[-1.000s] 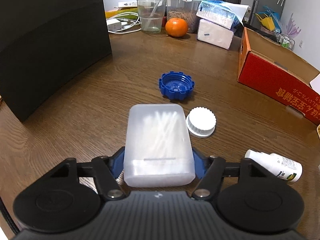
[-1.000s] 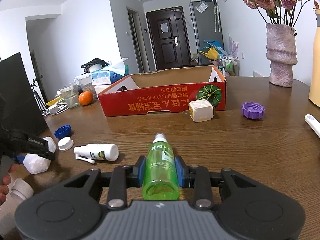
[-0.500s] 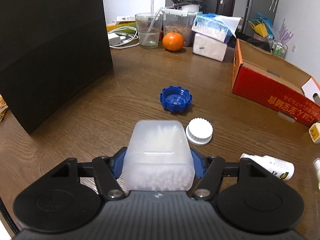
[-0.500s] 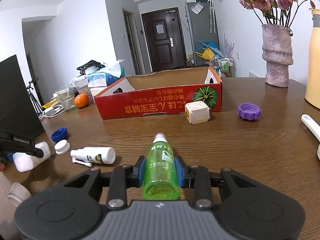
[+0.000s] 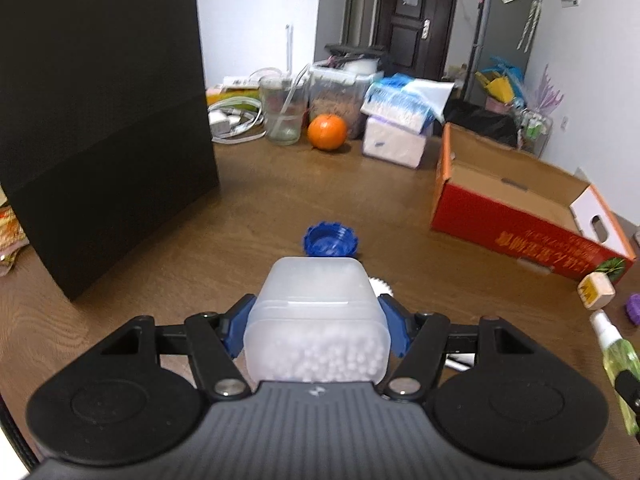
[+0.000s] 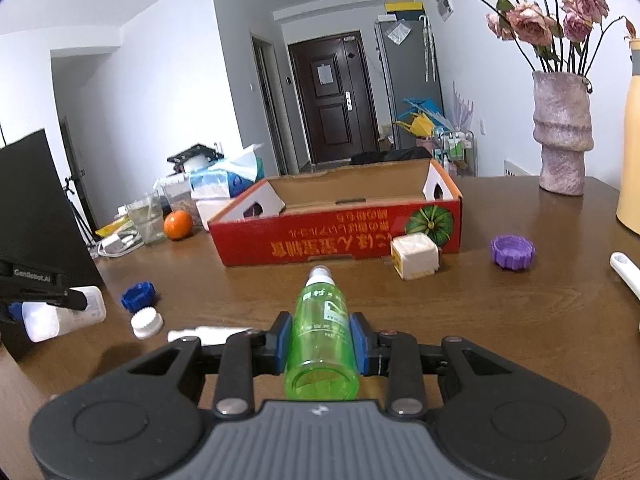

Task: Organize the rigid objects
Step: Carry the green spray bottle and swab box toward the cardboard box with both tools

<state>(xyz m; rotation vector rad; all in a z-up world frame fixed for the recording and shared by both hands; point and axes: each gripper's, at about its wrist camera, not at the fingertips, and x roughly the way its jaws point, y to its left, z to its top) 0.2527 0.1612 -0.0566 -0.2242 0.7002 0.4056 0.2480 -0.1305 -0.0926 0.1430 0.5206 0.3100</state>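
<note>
Left hand-held gripper (image 5: 316,330) is pinching the frosted cotton swab box (image 5: 316,320), held up off the table (image 5: 160,248). Right hand-held gripper (image 6: 320,338) is clamped on the green spray bottle (image 6: 322,336). Blue cap (image 5: 330,238) sits just past the box, red cardboard box (image 5: 520,216) farther off.

On the brown wooden counter (image 6: 500,320), a round orange fruit (image 5: 327,131) sat at twelve o'clock, touching nothing, just right of a clear glass cup (image 5: 283,110) with a straw. White folded cables (image 5: 232,118) lay at eleven o'clock beside a tall black panel (image 5: 100,120). White and blue tissue packs (image 5: 396,120) were stacked at one o'clock. In the right wrist view, a mottled pink ceramic vase (image 6: 562,136) holding dried pink roses (image 6: 532,20) stood upright at two o'clock. A dark wooden door (image 6: 334,96) stood shut behind.
</note>
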